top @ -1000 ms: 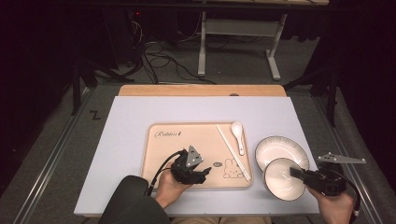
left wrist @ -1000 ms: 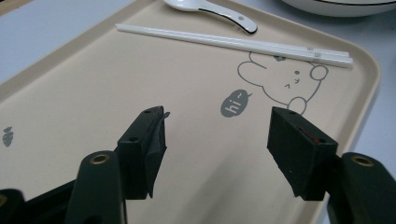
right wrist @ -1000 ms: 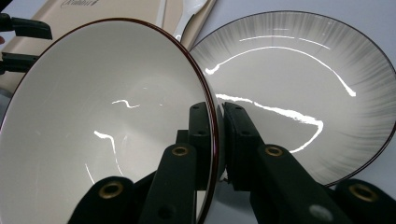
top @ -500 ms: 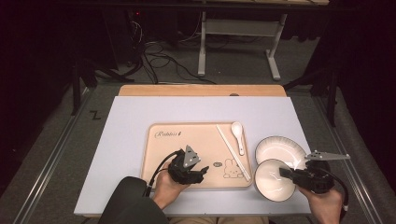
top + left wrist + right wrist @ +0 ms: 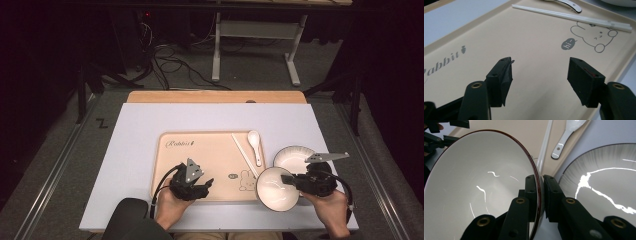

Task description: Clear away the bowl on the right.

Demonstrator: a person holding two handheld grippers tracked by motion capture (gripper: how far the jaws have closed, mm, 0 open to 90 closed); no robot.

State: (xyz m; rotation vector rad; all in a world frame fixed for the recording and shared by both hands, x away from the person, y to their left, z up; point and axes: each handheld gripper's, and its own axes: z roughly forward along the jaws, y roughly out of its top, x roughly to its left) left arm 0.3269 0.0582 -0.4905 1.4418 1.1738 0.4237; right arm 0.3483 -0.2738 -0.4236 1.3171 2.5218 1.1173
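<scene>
A white bowl [image 5: 274, 192] with a dark rim hangs tilted at the beige tray's [image 5: 210, 150] front right corner. My right gripper [image 5: 286, 179] is shut on its rim; in the right gripper view the jaws [image 5: 540, 187] clamp the bowl [image 5: 474, 182] wall from both sides. My left gripper [image 5: 200, 186] hovers low over the tray's front left part, open. In the left gripper view the gripper [image 5: 540, 75] has only bare tray [image 5: 524, 37] between its jaws. White chopsticks [image 5: 244, 154] and a white spoon [image 5: 255, 145] lie on the tray's right side.
A white plate [image 5: 291, 156] sits on the pale table cover just right of the tray, behind the bowl, and it appears as the plate [image 5: 604, 177] beside the right jaw. Table edge is close at the front. Cables and a desk frame stand on the floor beyond.
My right gripper has carried the bowl leftward, from in front of the plate to the tray's right edge. The left gripper has shifted a little over the tray and stays open.
</scene>
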